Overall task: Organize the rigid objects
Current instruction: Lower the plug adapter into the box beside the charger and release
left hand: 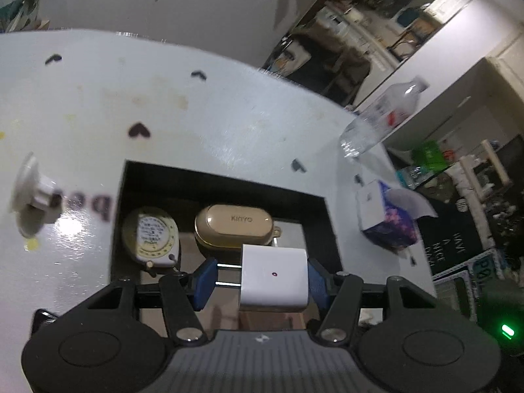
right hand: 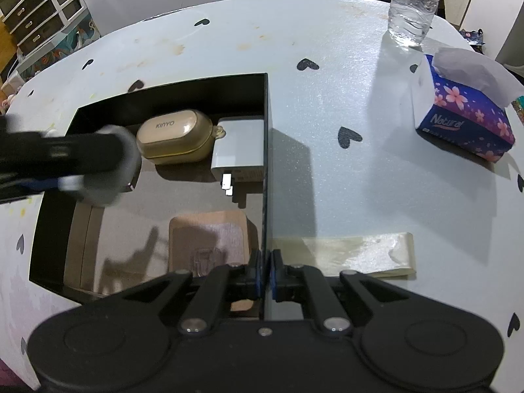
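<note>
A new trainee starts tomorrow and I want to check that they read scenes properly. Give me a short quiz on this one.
1. True or false: the right claw is shut on the right wall of the black box.
2. What does the left claw hold? A tape measure; B white charger; C tissue pack.
3. Which brand name is printed on the beige case?
Key: 1 true; 2 B; 3 KINYO.
</note>
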Demonstrator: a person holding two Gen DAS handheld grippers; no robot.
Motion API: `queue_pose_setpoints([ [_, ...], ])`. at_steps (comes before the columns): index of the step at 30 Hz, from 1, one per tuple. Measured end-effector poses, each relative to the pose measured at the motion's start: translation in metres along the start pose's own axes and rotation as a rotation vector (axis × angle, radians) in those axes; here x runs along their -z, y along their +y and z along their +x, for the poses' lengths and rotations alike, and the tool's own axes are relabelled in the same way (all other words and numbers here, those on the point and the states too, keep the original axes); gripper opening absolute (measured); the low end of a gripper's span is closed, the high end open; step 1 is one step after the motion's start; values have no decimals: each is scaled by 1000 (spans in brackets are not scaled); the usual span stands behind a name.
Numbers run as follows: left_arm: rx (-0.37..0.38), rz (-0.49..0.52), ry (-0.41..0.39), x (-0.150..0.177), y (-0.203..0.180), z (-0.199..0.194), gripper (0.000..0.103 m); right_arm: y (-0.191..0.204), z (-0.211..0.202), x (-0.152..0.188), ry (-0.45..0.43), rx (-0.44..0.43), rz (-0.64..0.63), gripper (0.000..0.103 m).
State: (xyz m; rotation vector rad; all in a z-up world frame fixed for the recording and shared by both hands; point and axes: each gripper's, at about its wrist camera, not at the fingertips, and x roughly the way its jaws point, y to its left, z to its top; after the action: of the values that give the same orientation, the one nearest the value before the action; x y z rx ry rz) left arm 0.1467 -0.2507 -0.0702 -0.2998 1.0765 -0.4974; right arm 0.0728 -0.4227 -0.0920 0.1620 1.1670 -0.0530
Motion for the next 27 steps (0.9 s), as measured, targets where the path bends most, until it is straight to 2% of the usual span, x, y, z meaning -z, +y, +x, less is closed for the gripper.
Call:
queue_pose_setpoints([
  [7, -65, -13, 53, -2, -5, 36, 59, -2, -1, 1, -6, -7, 14, 6],
  [14, -126, -32, 38, 0, 0, 41, 59, -2, -1, 2, -6, -7, 17, 7],
  [16, -125, -65, 45, 2, 4, 44, 62, -1, -1, 2, -6, -6, 14, 7],
  [18, -105, -107, 53, 3, 8, 45, 75, -1, -1, 2, -5, -7, 13, 7],
  [27, -56, -129, 58, 3, 9, 38, 75, 0, -1, 2, -5, -7, 10, 7],
])
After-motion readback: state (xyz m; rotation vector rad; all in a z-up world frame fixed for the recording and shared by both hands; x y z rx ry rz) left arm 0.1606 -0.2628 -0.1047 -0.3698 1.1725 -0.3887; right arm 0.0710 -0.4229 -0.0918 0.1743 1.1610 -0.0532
